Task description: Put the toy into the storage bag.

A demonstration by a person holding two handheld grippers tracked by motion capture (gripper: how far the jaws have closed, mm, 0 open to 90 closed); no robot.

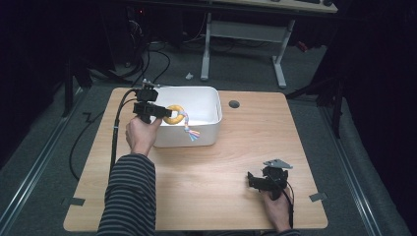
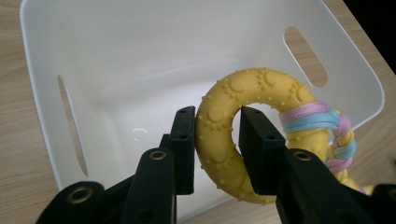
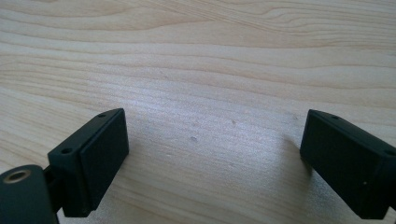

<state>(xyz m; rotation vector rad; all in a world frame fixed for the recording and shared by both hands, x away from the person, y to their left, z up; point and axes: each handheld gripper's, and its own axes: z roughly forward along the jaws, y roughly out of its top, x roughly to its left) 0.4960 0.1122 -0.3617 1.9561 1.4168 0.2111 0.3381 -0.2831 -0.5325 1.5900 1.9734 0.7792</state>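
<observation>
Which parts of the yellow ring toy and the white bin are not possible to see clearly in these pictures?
- Yellow ring toy: in the left gripper view the left gripper covers part of its band, and the bottom edge cuts off the braided rope.
- White bin: in the high view the hand and gripper hide its left wall.
- Rope tassel: too small in the high view to tell the strands apart.

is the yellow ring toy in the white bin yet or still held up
Held, not resting in it: the left tongs are shut on the yellow ring toy above the open white bin, whose floor shows bare below.
</observation>
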